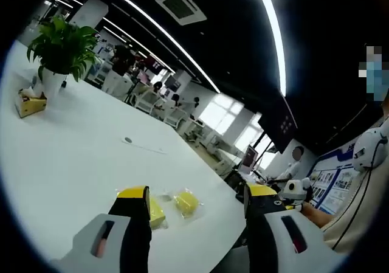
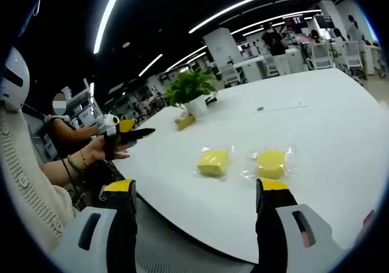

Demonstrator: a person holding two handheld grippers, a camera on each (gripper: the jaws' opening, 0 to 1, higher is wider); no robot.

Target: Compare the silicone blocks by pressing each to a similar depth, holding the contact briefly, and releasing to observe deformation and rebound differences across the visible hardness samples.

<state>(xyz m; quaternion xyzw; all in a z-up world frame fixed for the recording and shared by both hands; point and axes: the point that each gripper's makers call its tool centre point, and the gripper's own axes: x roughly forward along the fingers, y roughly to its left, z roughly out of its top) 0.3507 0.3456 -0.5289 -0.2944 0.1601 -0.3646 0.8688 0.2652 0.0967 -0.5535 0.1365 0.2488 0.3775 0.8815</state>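
I hold my left gripper (image 1: 197, 201) up over the near edge of the big white desk (image 1: 73, 157); its two jaws with yellow tips stand wide apart and have nothing between them; my right gripper (image 2: 197, 195) is up too, with its jaws wide apart and nothing in them. Two yellow silicone blocks lie on the desk, each in a clear bag; in the right gripper view the square block (image 2: 213, 162) is on the left and the round block (image 2: 271, 163) is on the right, close side by side but not touching, both near the desk's edge and a bit ahead of my right jaws. In the left gripper view one yellow block (image 1: 186, 202) shows between my jaws, and the other one (image 1: 156, 213) peeks out from behind the left jaw; I cannot tell there which is the square one. Neither gripper touches a block. Far back on the desk stands a green plant in a white pot (image 2: 190, 90), and a small yellow box (image 2: 184, 121) sits just beside it. In the right gripper view a person's hand (image 2: 106, 146) off to the left holds a gripper with a yellow tip, past the desk's edge. Long lights (image 2: 108, 13) shine on the dark ceiling.
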